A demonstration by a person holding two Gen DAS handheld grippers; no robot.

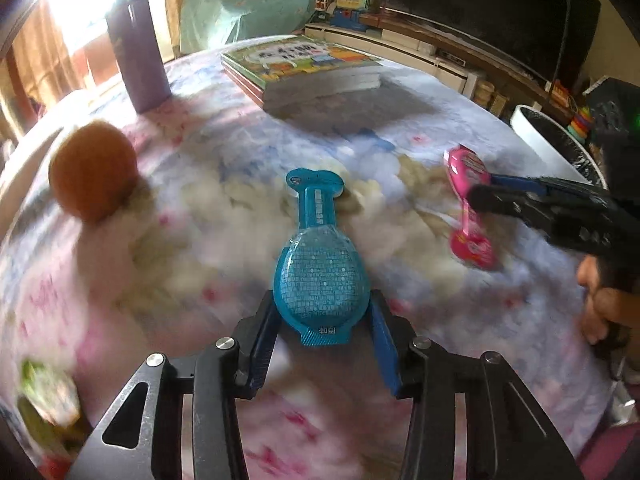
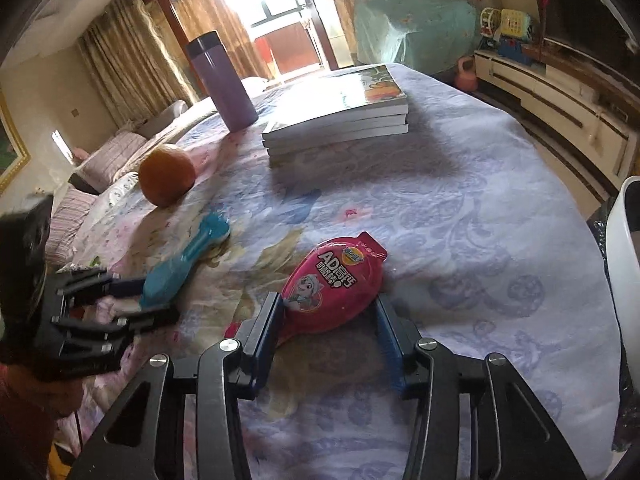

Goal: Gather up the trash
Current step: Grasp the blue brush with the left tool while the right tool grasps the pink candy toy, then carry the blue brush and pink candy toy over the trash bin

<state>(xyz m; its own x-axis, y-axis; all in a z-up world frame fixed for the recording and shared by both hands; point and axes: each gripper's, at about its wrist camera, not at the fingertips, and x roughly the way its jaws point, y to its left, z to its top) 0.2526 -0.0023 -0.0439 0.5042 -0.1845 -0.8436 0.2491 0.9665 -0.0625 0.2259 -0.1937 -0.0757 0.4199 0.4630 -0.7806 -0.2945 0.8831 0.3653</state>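
Observation:
A blue bottle-shaped snack pack lies between the fingers of my left gripper, which closes around its wide end; the background is blurred. It also shows in the right wrist view. A pink snack pack lies on the patterned cloth with its wide end between the open fingers of my right gripper; whether the fingers touch it is unclear. The pink pack and right gripper show at the right of the left wrist view.
An orange, a purple flask and a stack of books stand further back on the table. A white bin stands off the right edge. A green wrapper lies at the near left.

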